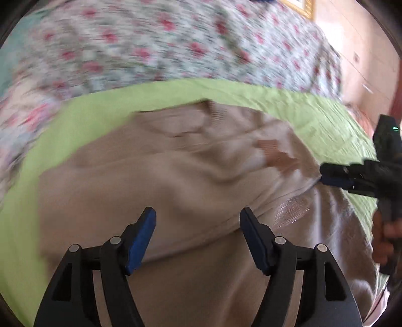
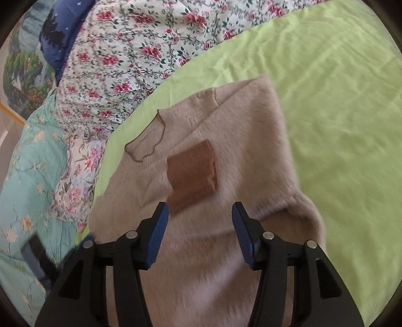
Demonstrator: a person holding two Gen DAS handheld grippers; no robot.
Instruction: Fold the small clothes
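One beige sweater [image 2: 226, 140] lies spread on a green sheet [image 2: 339, 100] on the bed, its neckline [image 2: 148, 140] toward the flowered bedding. It carries one brown square patch [image 2: 192, 173] on the chest; no brand, label or writing can be read on it anywhere. A sleeve is folded in across the body on the side toward the open green sheet, in the right wrist view.

The right gripper [image 2: 198, 234] hangs over the lower part of the sweater with its jaws spread and nothing between them; the blue pads stand apart above the knit just below the patch. From the left wrist view the same gripper [image 1: 324, 173] shows at the sweater's edge, with a hand [image 1: 387, 236] on its handle.

The left gripper [image 1: 198, 239] also hangs over the sweater, its jaws spread wide and empty. That view is blurred.

Beyond the green sheet lies one flowered quilt [image 2: 130, 57] with red roses, one teal flowered cover [image 2: 32, 176] beside it, and one dark blue pillow [image 2: 60, 37] farther off. A framed picture [image 1: 301, 7] leans at the wall.
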